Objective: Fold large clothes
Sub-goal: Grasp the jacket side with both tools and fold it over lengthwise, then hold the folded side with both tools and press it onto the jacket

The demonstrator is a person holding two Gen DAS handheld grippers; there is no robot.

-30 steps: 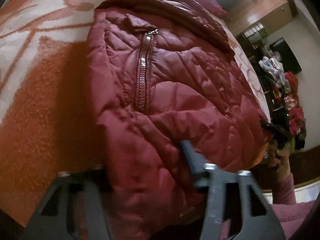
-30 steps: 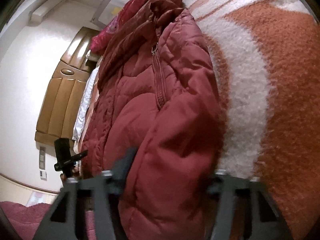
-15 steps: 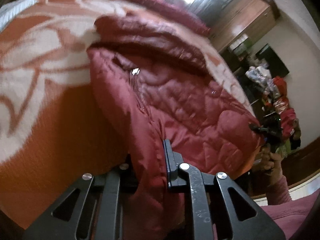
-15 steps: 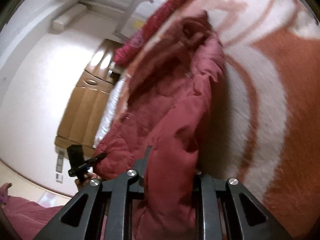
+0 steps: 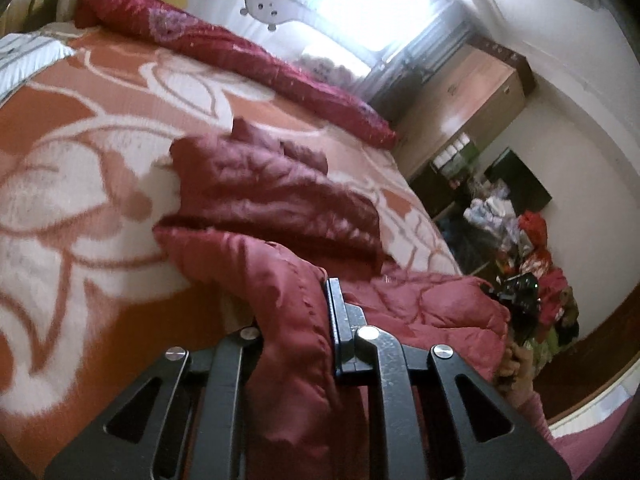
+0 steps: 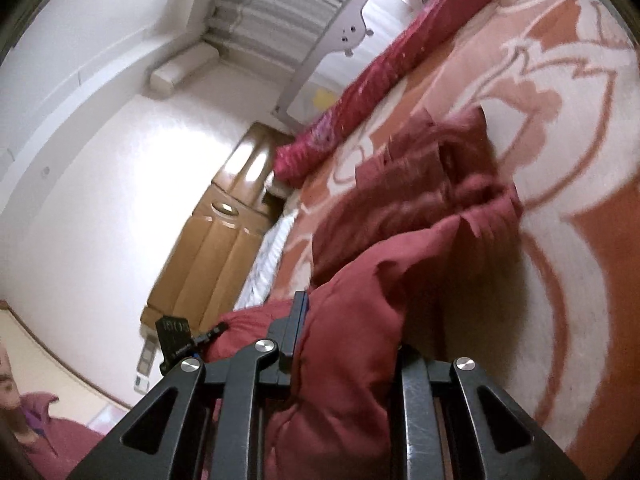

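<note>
Left wrist view shows a bed under an orange and cream blanket, with the dark red quilted jacket lying across its middle and near edge. The jacket's long axis runs away from the cameras toward a red bolster at the far side, collar end farthest, hem end nearest. The near hem is raised off the blanket and arches back over the body of the garment. The step in hand looks like the lengthwise fold, bottom hem carried up toward the collar. The left gripper pinches one hem corner, its jaws having just been closing onto the fabric bunched between them. The right gripper pinches the other corner the same way, cloth filling its narrowed jaws. Next, both corners likely need to travel forward together, level, and land squarely near the shoulders before release.
</note>
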